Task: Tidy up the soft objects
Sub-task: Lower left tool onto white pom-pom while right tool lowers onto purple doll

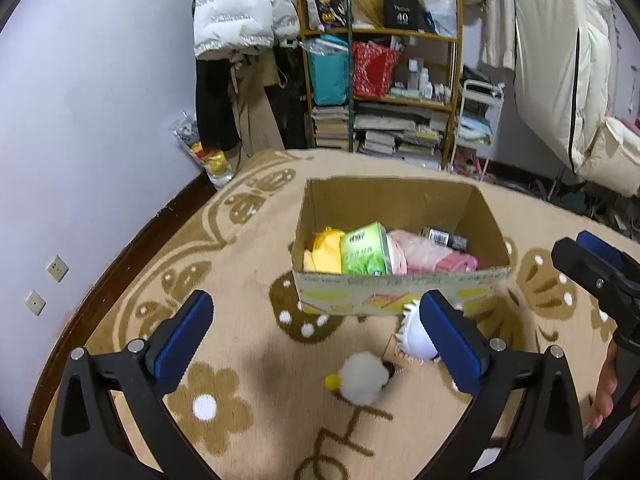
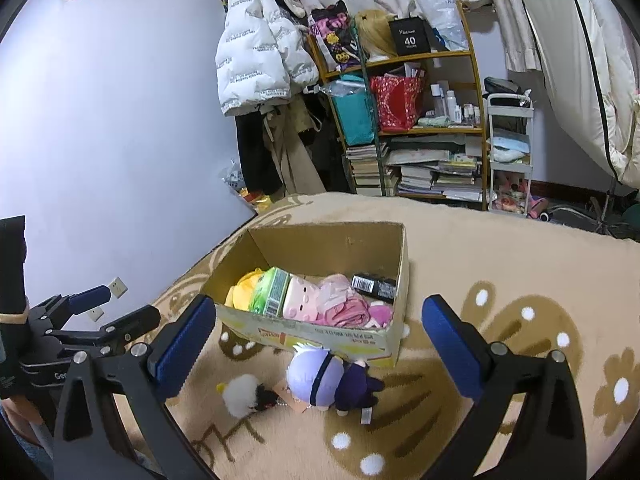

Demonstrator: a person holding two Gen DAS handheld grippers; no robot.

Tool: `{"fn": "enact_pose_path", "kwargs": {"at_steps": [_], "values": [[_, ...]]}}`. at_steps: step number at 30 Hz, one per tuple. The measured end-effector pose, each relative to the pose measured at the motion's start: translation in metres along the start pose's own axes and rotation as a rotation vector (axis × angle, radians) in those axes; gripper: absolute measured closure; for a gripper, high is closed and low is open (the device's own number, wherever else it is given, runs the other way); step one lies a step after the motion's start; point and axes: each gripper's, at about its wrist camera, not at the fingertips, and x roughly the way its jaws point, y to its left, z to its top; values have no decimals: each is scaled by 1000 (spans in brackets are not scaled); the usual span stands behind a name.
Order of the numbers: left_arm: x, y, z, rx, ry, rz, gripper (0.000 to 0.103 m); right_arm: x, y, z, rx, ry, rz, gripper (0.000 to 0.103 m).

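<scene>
A cardboard box (image 1: 396,292) (image 2: 328,334) stands on the beige rug. It holds a yellow plush (image 1: 326,250), a green tissue pack (image 1: 366,250) (image 2: 274,292), a pink plush (image 2: 304,296) and pink cloth. On the rug in front of the box lie a white fluffy toy (image 1: 364,378) (image 2: 242,394) and a white-haired doll in dark clothes (image 2: 320,378), partly hidden behind my finger in the left wrist view (image 1: 414,332). My left gripper (image 1: 316,344) is open and empty above the fluffy toy. My right gripper (image 2: 316,354) is open and empty above the doll.
A shelf (image 1: 384,92) packed with books, bags and bottles stands at the back, with coats hanging beside it. A white trolley (image 2: 510,152) stands right of the shelf. The wall (image 1: 100,120) runs along the rug's left edge.
</scene>
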Motion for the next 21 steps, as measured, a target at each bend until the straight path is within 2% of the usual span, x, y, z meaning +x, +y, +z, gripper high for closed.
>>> {"fn": "enact_pose_path", "kwargs": {"at_steps": [12,21], "values": [[54,-9,-19,21,160,-2,1,43,-8,-21,9,107,-18,0],[81,-11,-27,26,240,-23,1,74,-15,-28,43,172,-23,0]]}}
